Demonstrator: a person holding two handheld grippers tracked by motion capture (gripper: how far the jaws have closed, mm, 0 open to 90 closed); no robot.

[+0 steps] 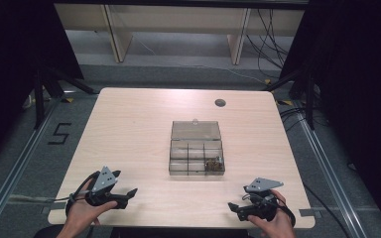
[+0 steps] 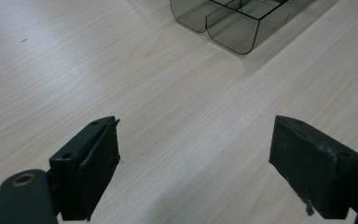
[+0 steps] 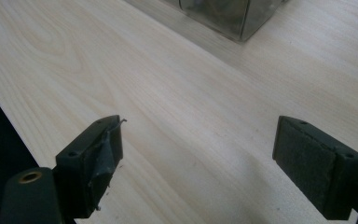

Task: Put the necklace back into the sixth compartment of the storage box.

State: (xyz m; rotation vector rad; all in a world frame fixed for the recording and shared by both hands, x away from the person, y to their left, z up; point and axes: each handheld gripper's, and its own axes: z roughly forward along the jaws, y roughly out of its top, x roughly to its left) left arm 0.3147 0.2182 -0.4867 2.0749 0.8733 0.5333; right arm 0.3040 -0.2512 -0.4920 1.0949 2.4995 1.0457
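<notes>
I've got both tools parked low at my edge of the table (image 1: 129, 119), 1 in each hand, and that looks to me like a ready stance, neither committed to anything yet. My left gripper (image 1: 125, 195) sits near the left corner, jaws spread wide with nothing between them; in the left gripper view (image 2: 196, 163) there's bare pale wood in the gap. My right gripper (image 1: 238, 208) mirrors it at the right corner, jaws just as wide apart and empty, and the right gripper view (image 3: 198, 163) shows plain woodgrain between the pads. Both point inward and up the table, toward the 1 thing worth aiming at.

That's the clear plastic box (image 1: 197, 156), sitting about the middle of the table, well apart from both tools. Its lid (image 1: 196, 130) is open and lies back on the far side. It's smoky, see-through, and split by dividers into several compartments. The near right compartment holds a little dark heap of small parts (image 1: 212, 165), too small for me to name; the others look empty from the high view. Its rounded near corner (image 2: 235, 32) shows in the left gripper view, and its wall (image 3: 223, 16) in the right
</notes>
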